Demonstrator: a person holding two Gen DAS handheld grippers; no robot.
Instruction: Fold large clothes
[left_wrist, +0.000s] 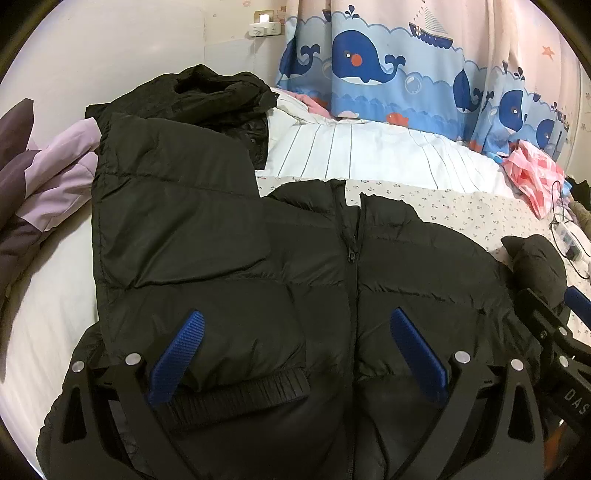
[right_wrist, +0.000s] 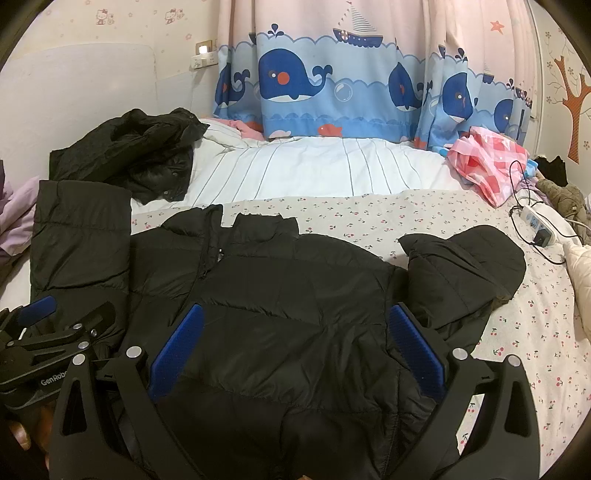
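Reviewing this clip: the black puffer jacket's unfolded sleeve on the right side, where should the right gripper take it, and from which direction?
Grip the sleeve near its bunched outer end, coming from the right over the floral sheet. That end lies free, clear of the jacket body, so it should lift and swing inward. The right gripper is open over the body.

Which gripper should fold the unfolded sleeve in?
Probably right. The right gripper is open beside the bunched outer sleeve of the black puffer jacket; the left sleeve already lies folded in.
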